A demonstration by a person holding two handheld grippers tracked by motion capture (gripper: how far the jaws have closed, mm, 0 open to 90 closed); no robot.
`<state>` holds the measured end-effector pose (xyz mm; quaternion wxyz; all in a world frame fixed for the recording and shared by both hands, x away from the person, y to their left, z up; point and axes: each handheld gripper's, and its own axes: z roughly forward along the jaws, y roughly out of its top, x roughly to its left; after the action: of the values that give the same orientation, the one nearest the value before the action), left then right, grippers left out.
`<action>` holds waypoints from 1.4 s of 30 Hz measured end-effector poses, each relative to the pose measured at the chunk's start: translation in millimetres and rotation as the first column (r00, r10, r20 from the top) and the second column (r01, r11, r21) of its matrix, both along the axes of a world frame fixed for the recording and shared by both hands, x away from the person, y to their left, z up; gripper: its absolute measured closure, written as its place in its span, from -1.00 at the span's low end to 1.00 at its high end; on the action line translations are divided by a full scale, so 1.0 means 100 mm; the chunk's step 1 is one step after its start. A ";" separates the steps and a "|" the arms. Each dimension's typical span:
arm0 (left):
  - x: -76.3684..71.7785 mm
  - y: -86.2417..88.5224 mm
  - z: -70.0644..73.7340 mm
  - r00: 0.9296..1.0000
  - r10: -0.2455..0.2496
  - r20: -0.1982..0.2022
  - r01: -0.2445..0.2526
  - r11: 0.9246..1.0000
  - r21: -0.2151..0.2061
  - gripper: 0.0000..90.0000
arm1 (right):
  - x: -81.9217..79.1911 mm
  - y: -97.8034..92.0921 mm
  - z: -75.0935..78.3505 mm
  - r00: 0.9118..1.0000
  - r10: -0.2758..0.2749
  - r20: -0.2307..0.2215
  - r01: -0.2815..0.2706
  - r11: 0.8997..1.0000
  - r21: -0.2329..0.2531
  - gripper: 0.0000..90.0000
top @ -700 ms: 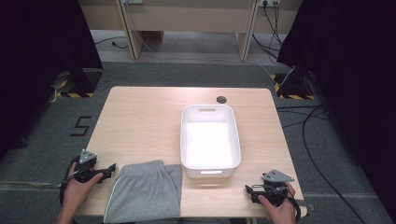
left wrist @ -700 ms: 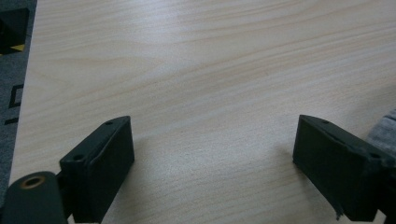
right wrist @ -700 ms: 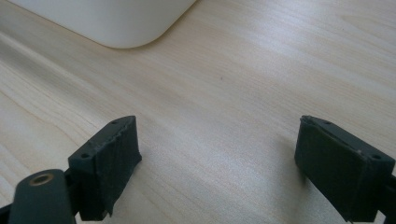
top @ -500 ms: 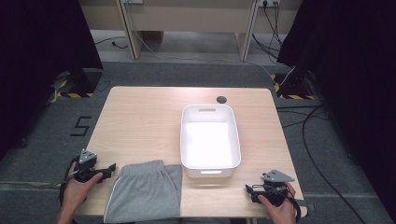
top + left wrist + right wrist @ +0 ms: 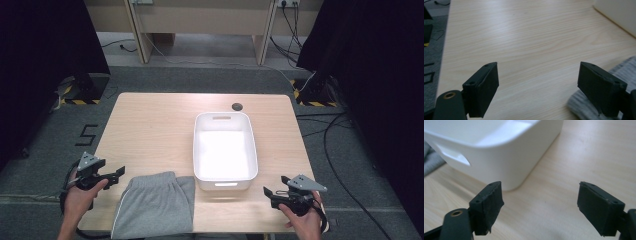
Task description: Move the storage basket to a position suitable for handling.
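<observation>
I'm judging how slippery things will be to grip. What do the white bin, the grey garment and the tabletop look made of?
White bin: likely moulded plastic, smooth and slightly glossy, with rounded corners and a cut-out handle. Grey garment: soft knit fabric, probably jersey or fleece, matte, with fine ribbing in the left gripper view. Tabletop: pale wood-grain surface, possibly laminate rather than solid wood, with a low sheen.

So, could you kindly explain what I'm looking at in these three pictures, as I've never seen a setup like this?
There is no robot here: a person holds a hand-held gripper in each hand. The high view looks down on a wooden table. The left gripper and right gripper sit near its front edge. Each of the other two pictures comes from a camera riding on one gripper, looking along its two black jaws. Both sets of jaws stand open and hold nothing. On the table lie an empty white tub, folded grey shorts and a small dark disc.
</observation>
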<state>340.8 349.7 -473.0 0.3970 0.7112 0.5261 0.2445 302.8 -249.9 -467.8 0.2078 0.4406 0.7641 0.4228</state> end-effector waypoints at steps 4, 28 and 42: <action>-0.01 -0.17 0.07 0.998 -0.060 0.004 0.060 0.998 -0.025 -0.64 | 0.06 0.08 0.22 0.997 0.037 0.069 -0.037 0.999 0.001 -0.31; 0.04 -0.69 0.31 0.978 -0.206 0.022 0.207 0.978 -0.029 -0.65 | 0.77 0.49 0.24 0.995 0.097 -0.035 -0.100 0.991 -0.090 0.25; 0.08 -0.77 0.27 0.974 -0.226 0.010 0.226 0.974 -0.023 -0.64 | 1.20 0.55 0.19 0.982 0.176 -0.074 -0.187 0.964 -0.190 0.59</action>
<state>348.6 272.6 -445.5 0.4328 0.7606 0.4434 0.1940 422.8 -194.4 -448.6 0.1889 0.3580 0.8447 0.3503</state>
